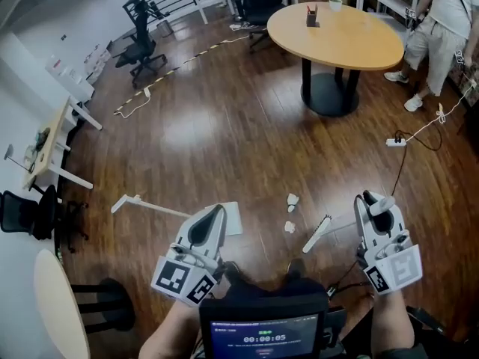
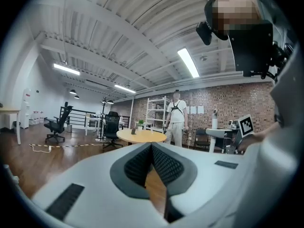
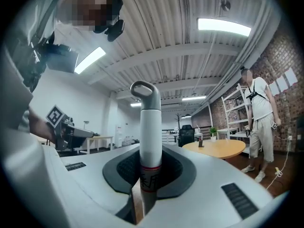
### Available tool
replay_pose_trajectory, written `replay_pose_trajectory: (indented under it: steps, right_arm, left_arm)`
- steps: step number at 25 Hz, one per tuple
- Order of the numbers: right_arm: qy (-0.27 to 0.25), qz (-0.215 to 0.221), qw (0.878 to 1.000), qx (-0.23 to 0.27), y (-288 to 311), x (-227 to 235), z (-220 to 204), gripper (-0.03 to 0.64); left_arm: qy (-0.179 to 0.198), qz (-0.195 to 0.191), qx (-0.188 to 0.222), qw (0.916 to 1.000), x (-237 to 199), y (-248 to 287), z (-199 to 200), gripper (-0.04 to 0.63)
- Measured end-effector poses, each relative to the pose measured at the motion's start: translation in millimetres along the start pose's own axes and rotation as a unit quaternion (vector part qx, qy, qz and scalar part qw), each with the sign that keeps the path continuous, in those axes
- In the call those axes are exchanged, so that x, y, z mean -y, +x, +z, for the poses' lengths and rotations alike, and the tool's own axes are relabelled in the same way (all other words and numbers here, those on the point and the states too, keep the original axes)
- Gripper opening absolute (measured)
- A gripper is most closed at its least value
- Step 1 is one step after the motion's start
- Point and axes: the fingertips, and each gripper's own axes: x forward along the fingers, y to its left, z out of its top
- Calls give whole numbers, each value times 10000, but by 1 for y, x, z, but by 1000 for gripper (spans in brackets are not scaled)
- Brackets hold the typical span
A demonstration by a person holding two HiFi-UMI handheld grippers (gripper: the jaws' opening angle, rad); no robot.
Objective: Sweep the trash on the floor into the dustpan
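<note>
Two crumpled white bits of trash (image 1: 293, 200) (image 1: 290, 227) lie on the wood floor between my grippers. A white dustpan (image 1: 230, 219) rests on the floor with its long handle (image 1: 146, 205) stretching left. My left gripper (image 1: 216, 211) hovers over the dustpan; its jaws are shut with nothing between them (image 2: 152, 148). My right gripper (image 1: 370, 200) is shut on the white broom handle (image 3: 146, 127), whose loop end stands up above the jaws. The broom's brush head (image 1: 317, 234) sits on the floor just right of the nearer piece of trash.
A round wooden table (image 1: 337, 32) stands at the back, with a person (image 1: 443, 21) beyond it on the right. A power strip and cable (image 1: 397, 142) lie on the floor at right. Office chairs (image 1: 142, 47) and a desk (image 1: 52, 142) line the left side.
</note>
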Motion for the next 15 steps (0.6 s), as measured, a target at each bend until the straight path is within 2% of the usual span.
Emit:
replay_pose_trajectory:
  steps: [6,8,11,15]
  right_arm:
    - [-380,-511,9962,-586,7,12,-44,63]
    - [-491,-802,9929,-722,28,4,-69,63]
    - [-557,-1011,9889,-939,63,-12,-104,61]
    - [-527,-1102,9841,-1287,83,-7,-155,61]
  left_arm:
    - [-41,-812,-202,9965,-2,38,-29,6]
    - [-20,-986,-352,9945,-34,41,-46,6]
    - [-63,-1165,-600,9914,-82,47,-71,6]
    - [-51,-1232,-850,9887,-111,67,-111,6]
